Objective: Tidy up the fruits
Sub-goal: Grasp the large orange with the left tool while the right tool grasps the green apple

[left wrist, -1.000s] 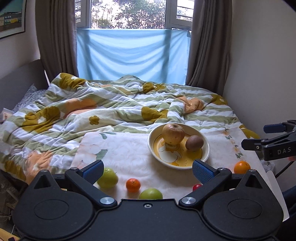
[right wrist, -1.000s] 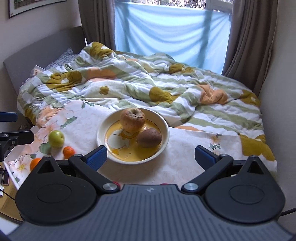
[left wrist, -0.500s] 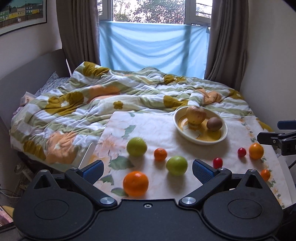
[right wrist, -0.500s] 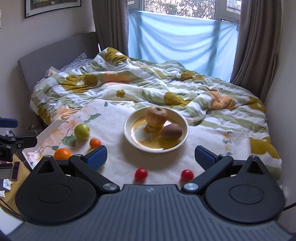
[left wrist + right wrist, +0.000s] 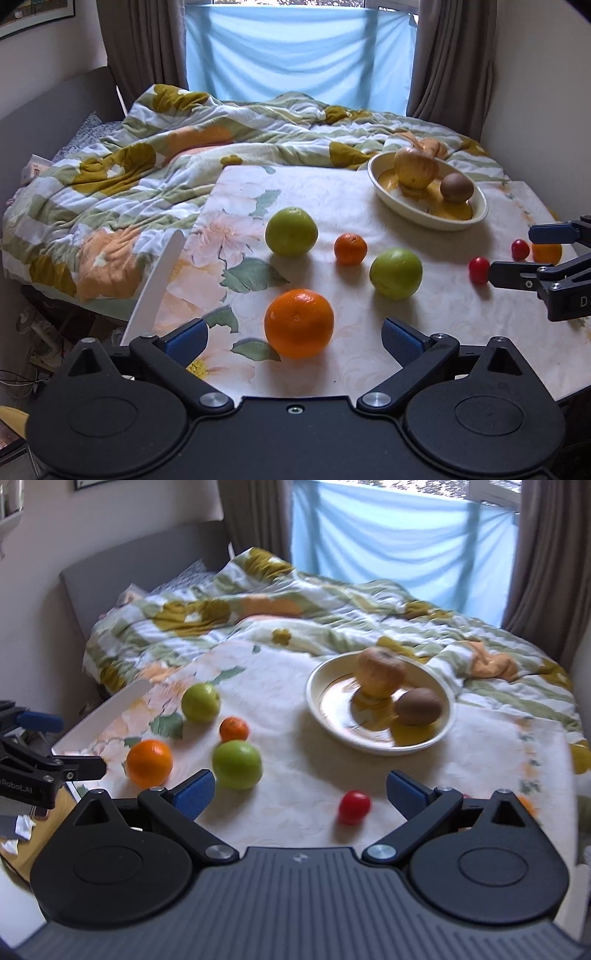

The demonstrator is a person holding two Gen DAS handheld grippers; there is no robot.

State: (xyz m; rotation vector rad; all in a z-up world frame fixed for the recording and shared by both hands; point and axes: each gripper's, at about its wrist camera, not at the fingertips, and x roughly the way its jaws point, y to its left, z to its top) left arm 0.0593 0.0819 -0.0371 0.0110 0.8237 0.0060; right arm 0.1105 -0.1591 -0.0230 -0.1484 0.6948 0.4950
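A cream bowl (image 5: 476, 216) (image 5: 317, 705) at the back right of a floral-covered table holds a yellowish apple (image 5: 415, 171) and a kiwi (image 5: 457, 187). Loose on the cloth lie a large orange (image 5: 298, 323) (image 5: 149, 763), two green apples (image 5: 291, 231) (image 5: 396, 273), a small mandarin (image 5: 350, 249), two small red fruits (image 5: 479, 270) (image 5: 520, 249) and another orange (image 5: 546, 253). My left gripper (image 5: 294, 338) is open, with the large orange between its fingers. My right gripper (image 5: 301, 788) is open and empty, near a red fruit (image 5: 354, 807).
The table stands against a bed with a rumpled floral duvet (image 5: 147, 173). A white board (image 5: 155, 280) leans at the table's left edge. Walls stand close on the right, curtains and a window behind.
Both grippers have drawn back from the bowl and dropped lower. The left one now frames the large orange; the right one has come closer to the near fruits.
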